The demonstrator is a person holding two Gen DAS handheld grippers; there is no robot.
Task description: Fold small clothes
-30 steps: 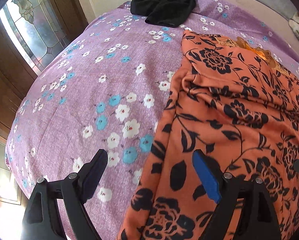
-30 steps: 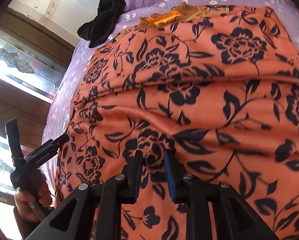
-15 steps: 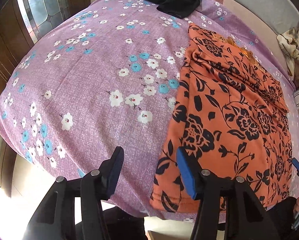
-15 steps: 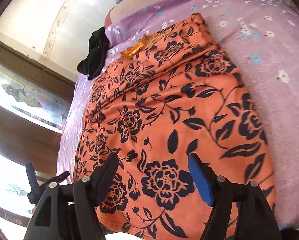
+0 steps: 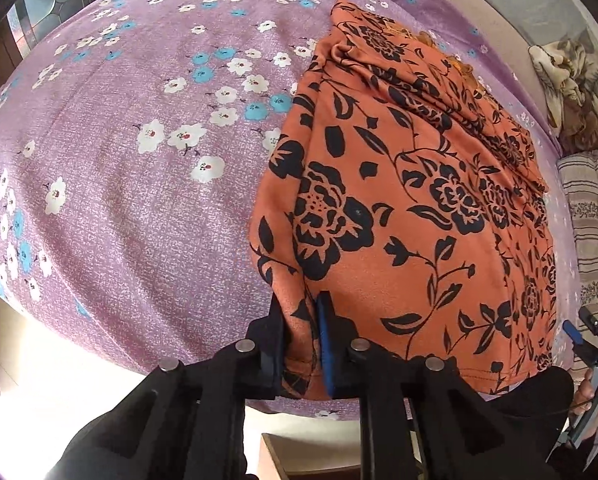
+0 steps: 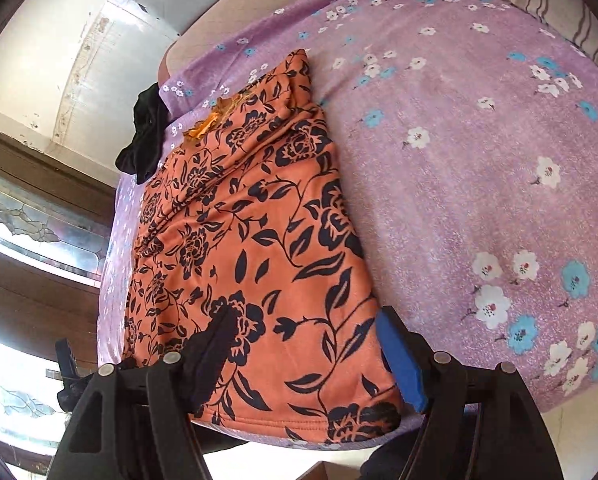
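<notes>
Orange flowered garment pinched at its near corner on the bed

The left gripper (image 5: 303, 344) has just been closing and now clamps the near left corner of the orange garment (image 5: 411, 208), which lies flat along the purple flowered bedsheet (image 5: 139, 184). The right gripper (image 6: 303, 356) stands released, its jaws wide above the garment's near right hem, pressing nothing. A black cloth (image 6: 145, 136) lies at the bed's far end.

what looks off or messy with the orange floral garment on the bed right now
The orange black-flowered garment lies mostly flat on the purple floral bedsheet, but ridges of wrinkles bunch along its far half, and its near corner is puckered up where the left gripper jaws pinch it. A crumpled black cloth sits beyond it.
</notes>
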